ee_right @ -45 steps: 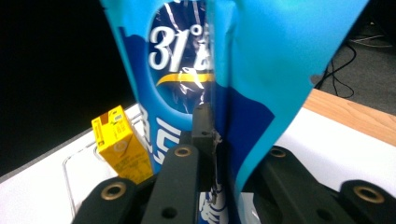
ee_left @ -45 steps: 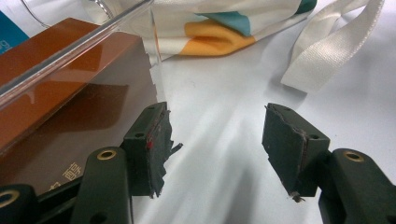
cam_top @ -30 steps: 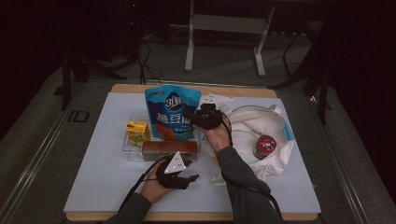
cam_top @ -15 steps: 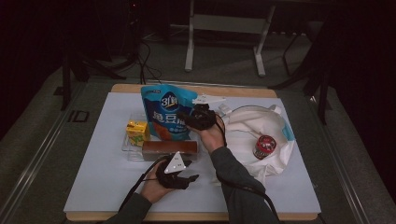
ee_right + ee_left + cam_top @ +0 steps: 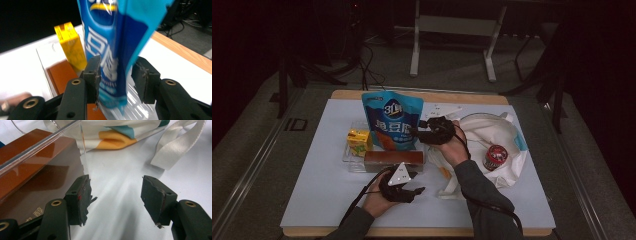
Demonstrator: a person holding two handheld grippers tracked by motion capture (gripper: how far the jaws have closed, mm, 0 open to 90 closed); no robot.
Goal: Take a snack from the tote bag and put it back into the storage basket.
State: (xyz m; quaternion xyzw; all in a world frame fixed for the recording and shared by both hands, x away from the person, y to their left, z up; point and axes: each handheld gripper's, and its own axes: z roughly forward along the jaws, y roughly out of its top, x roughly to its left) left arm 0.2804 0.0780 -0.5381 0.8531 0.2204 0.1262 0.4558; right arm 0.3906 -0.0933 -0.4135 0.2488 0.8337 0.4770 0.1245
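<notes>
High view: right gripper (image 5: pixel 416 133), centre frame, is releasing the tall blue foil snack pouch (image 5: pixel 393 120) standing in the clear plastic tray (image 5: pixel 348 154); one pouch, one yellow carton (image 5: pixel 359 141), one brown box (image 5: pixel 393 160), one red tin (image 5: pixel 495 157).

Left gripper view: left gripper (image 5: pixel 115 195) is idling, jaws wide, nothing between.

Right gripper view: jaws have just been opening, pouch between them, pads seemingly clear. Next: back straight off without tipping it.
</notes>
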